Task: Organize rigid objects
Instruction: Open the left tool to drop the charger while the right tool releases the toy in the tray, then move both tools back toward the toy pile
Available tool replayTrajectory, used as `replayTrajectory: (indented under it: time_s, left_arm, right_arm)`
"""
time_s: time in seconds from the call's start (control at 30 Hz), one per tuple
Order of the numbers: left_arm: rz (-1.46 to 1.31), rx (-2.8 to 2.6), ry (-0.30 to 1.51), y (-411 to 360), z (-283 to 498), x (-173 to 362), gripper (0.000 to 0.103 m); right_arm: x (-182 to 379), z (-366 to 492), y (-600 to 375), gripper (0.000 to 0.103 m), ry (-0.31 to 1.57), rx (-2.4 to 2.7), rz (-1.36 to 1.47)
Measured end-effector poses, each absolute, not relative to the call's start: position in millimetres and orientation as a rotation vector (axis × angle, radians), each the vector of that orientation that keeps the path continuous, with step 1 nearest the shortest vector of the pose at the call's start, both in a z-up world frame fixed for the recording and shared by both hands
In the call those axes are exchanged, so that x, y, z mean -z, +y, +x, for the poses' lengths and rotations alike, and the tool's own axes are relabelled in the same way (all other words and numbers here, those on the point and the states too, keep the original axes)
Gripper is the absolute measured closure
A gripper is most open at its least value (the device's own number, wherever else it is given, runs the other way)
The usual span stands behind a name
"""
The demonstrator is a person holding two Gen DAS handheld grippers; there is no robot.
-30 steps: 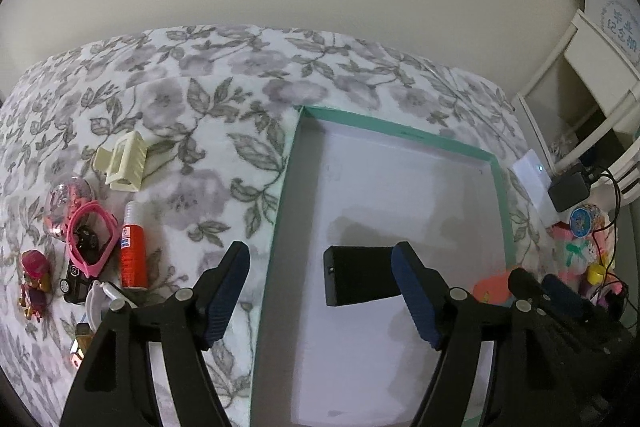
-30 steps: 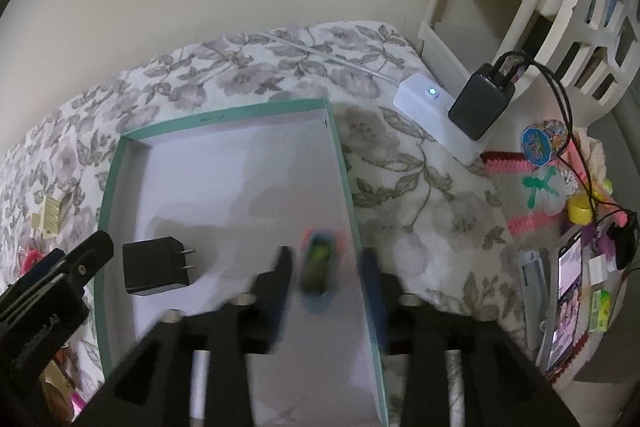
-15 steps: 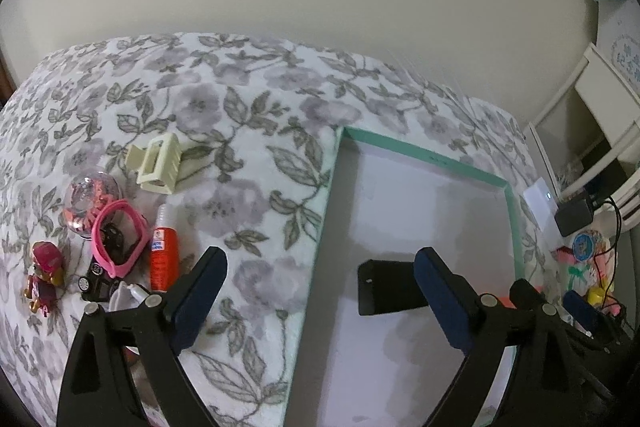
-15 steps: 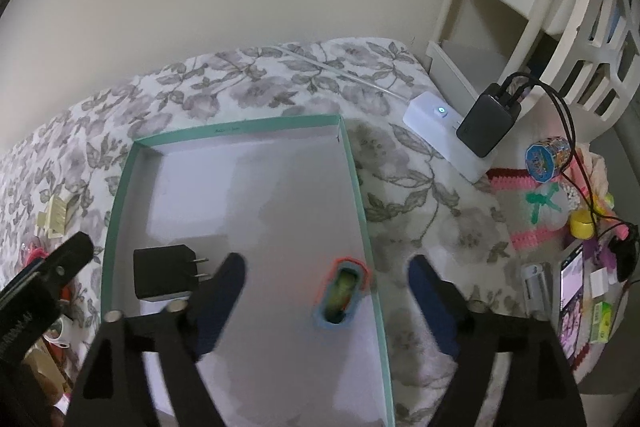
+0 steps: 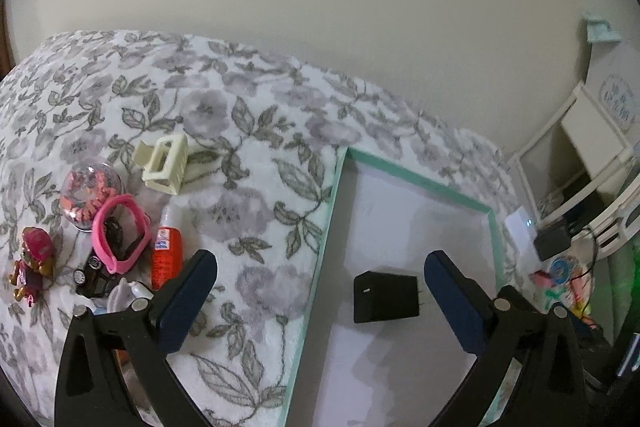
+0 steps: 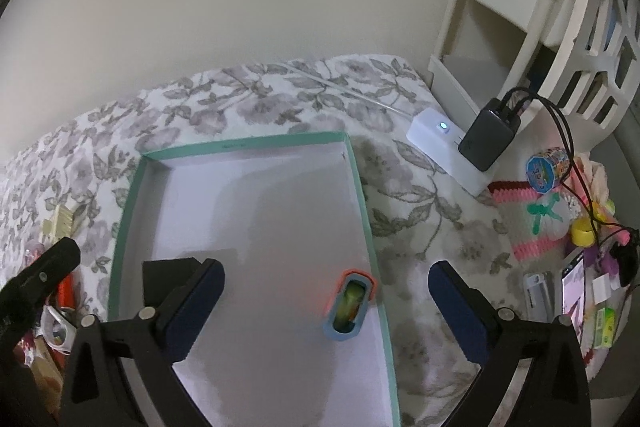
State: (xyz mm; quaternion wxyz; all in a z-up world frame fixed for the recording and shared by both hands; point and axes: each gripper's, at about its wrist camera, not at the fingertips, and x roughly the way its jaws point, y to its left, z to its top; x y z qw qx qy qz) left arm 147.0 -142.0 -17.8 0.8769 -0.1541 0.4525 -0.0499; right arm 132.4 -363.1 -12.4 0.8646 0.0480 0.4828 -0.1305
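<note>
Left wrist view: left gripper (image 5: 318,281) wide open, jaws just finished spreading, gripping nothing. Between the jaws, nearer the right one: a black plug block (image 5: 385,295), lying flat on the white floor of the green-edged box (image 5: 324,239), touching neither pad. Under the left jaw: flowery bedcover (image 5: 248,163), no box. Left of the left jaw, a small pile of loose things: an orange glue bottle (image 5: 166,257) just beside the jaw tip, a pink band (image 5: 120,233), a clear ball with pink rings inside (image 5: 90,193), a cream hair claw (image 5: 164,165) farther up, and a small pink and gold toy figure (image 5: 32,265) farthest left. Right of the right jaw, outside the box: a white power strip (image 5: 520,227) with a dark charger plugged in.

Right wrist view: right gripper (image 6: 326,283) also wide open, jaws just finished spreading, gripping nothing. Between the jaws, a bit right of the middle: a little toy car (image 6: 349,305) with an orange and blue rim, lying in the box just beside its right wall, free of both pads. Partly hidden behind the left jaw: the black plug block, also in the box. Right jaw over the bedcover, outside the box. Far left of the left jaw: black arm of the other gripper.
</note>
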Motion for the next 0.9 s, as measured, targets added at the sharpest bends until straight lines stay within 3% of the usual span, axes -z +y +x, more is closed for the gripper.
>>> replayTrajectory:
  time_s: [0.43, 0.9]
  left_arm:
    - [-0.397, -0.023, 0.72, -56.0, 103.7, -41.8, 0.0]
    - [-0.498, -0.142, 0.731, 20.2, 58.8, -37.1, 0.0]
  right_arm:
    - [-15.7, 117.3, -321.6, 0.0, 0.891, 0.097, 0.228]
    - [0.8, 105.7, -225.0, 0.0, 0.96, -0.09, 0.093]
